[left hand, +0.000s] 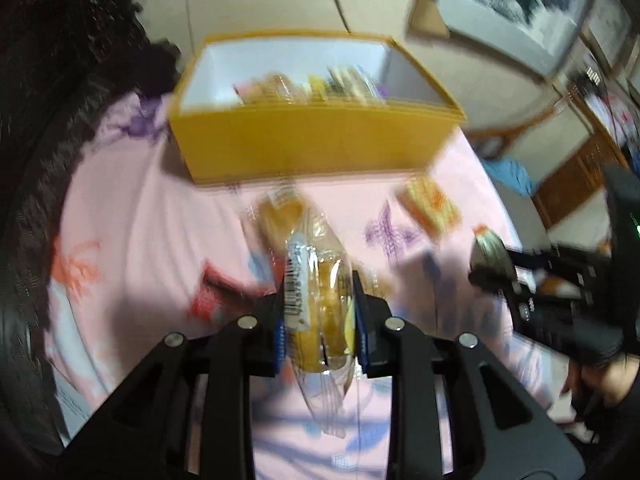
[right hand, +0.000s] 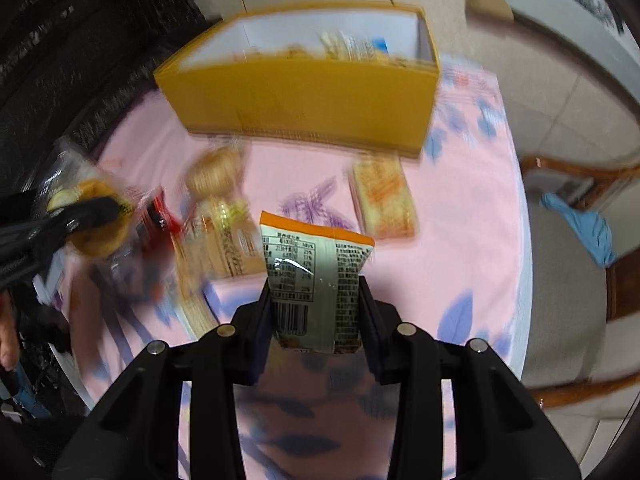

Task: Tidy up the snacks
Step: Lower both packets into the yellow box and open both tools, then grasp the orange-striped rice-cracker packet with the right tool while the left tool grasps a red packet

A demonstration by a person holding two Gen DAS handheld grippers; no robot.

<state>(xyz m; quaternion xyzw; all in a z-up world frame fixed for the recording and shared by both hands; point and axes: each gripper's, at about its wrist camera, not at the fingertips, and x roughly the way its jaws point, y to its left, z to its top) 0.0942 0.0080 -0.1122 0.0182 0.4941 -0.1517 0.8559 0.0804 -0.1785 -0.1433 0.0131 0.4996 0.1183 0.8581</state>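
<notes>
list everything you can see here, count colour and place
storage box: 1, yellow, far side of table, snacks inside
tablecloth: 1, pink floral, covering table
bread packet: 1, clear wrap, in left gripper
snack pouch: 1, orange-topped, in right gripper
cracker packet: 1, orange-yellow, lying right of centre
red packet: 1, red, left side
blue cloth: 1, blue, on chair
left gripper: black, shut
right gripper: black, shut
</notes>
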